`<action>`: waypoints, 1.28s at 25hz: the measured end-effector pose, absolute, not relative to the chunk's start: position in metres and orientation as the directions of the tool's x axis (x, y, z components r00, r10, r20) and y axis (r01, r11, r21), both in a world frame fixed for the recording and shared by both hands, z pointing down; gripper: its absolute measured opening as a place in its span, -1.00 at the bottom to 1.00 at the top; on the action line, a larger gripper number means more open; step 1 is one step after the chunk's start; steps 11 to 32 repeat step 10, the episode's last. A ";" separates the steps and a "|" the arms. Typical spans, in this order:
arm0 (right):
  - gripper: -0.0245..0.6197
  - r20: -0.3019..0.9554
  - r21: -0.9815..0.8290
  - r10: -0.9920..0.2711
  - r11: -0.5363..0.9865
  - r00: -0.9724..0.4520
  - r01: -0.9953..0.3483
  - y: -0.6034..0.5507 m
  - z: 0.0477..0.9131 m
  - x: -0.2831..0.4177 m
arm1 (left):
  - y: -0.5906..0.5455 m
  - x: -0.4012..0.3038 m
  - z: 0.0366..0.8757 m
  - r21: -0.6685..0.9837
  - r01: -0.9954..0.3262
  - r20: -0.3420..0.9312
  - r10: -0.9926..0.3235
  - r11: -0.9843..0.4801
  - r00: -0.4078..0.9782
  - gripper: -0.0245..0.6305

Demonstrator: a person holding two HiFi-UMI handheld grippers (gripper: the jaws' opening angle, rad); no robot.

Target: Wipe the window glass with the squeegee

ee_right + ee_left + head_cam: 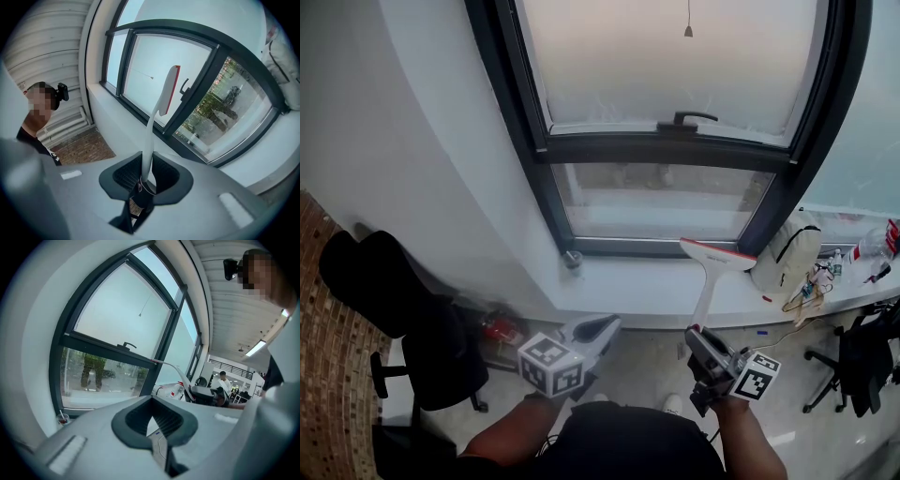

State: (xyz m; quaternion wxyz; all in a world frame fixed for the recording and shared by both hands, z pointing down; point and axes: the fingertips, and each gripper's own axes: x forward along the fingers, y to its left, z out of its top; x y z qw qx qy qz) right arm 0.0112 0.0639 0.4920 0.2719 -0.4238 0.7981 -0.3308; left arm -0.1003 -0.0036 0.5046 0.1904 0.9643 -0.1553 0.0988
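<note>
The white squeegee [712,262] with a red-edged blade stands upright in front of the sill, below the clear lower pane [661,199]. My right gripper [703,345] is shut on its handle. In the right gripper view the squeegee [165,96] rises from between the jaws of the right gripper [146,180] toward the dark-framed window [220,51]. My left gripper [592,333] hangs low to the left of the squeegee, shut with nothing in it. In the left gripper view the left gripper [154,426] faces the window glass [117,310], and the squeegee [165,363] shows at the right.
The frosted upper pane [675,56] has a black window handle [686,119]. On the sill [628,286] stand a small cup [572,259], a white bag [787,253], hangers [802,295] and a bottle [872,246]. A black office chair [412,323] is at left, another chair [862,361] at right.
</note>
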 end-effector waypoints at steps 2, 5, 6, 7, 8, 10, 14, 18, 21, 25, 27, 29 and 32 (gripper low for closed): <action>-0.66 -0.149 -0.760 -0.858 0.417 -0.491 -0.499 0.065 0.493 0.008 | -0.002 -0.103 0.502 0.340 -0.339 0.252 -0.262 -0.877 0.932 -0.93; -0.66 -0.148 -0.756 -0.859 0.418 -0.491 -0.503 0.064 0.493 0.006 | -0.001 -0.107 0.500 0.344 -0.342 0.249 -0.266 -0.875 0.931 -0.93; -0.66 -0.149 -0.755 -0.858 0.419 -0.491 -0.504 0.063 0.492 0.005 | -0.002 -0.108 0.500 0.343 -0.343 0.246 -0.268 -0.874 0.931 -0.93; -0.66 -0.149 -0.754 -0.858 0.420 -0.491 -0.505 0.063 0.492 0.005 | -0.002 -0.109 0.502 0.343 -0.343 0.243 -0.270 -0.875 0.932 -0.93; -0.66 -0.150 -0.752 -0.858 0.422 -0.492 -0.506 0.063 0.492 0.004 | -0.002 -0.110 0.503 0.342 -0.342 0.241 -0.270 -0.875 0.932 -0.93; -0.66 -0.150 -0.750 -0.857 0.423 -0.493 -0.507 0.064 0.492 0.004 | -0.001 -0.112 0.507 0.342 -0.339 0.236 -0.268 -0.877 0.934 -0.93; -0.66 -0.150 -0.750 -0.857 0.423 -0.493 -0.507 0.064 0.492 0.004 | -0.001 -0.112 0.507 0.342 -0.339 0.236 -0.268 -0.877 0.934 -0.93; -0.66 -0.150 -0.750 -0.857 0.423 -0.493 -0.507 0.064 0.492 0.004 | -0.001 -0.112 0.507 0.342 -0.339 0.236 -0.268 -0.877 0.934 -0.93; -0.66 -0.150 -0.750 -0.857 0.423 -0.493 -0.507 0.064 0.492 0.004 | -0.001 -0.112 0.507 0.342 -0.339 0.236 -0.268 -0.877 0.934 -0.93; -0.66 -0.150 -0.750 -0.857 0.423 -0.493 -0.507 0.064 0.492 0.004 | -0.001 -0.112 0.507 0.342 -0.339 0.236 -0.268 -0.877 0.934 -0.93; -0.66 -0.150 -0.750 -0.857 0.423 -0.493 -0.507 0.064 0.492 0.004 | -0.001 -0.112 0.507 0.342 -0.339 0.236 -0.268 -0.877 0.934 -0.93; -0.66 -0.150 -0.750 -0.857 0.423 -0.493 -0.507 0.064 0.492 0.004 | -0.001 -0.112 0.507 0.342 -0.339 0.236 -0.268 -0.877 0.934 -0.93; -0.66 -0.150 -0.750 -0.857 0.423 -0.493 -0.507 0.064 0.492 0.004 | -0.001 -0.112 0.507 0.342 -0.339 0.236 -0.268 -0.877 0.934 -0.93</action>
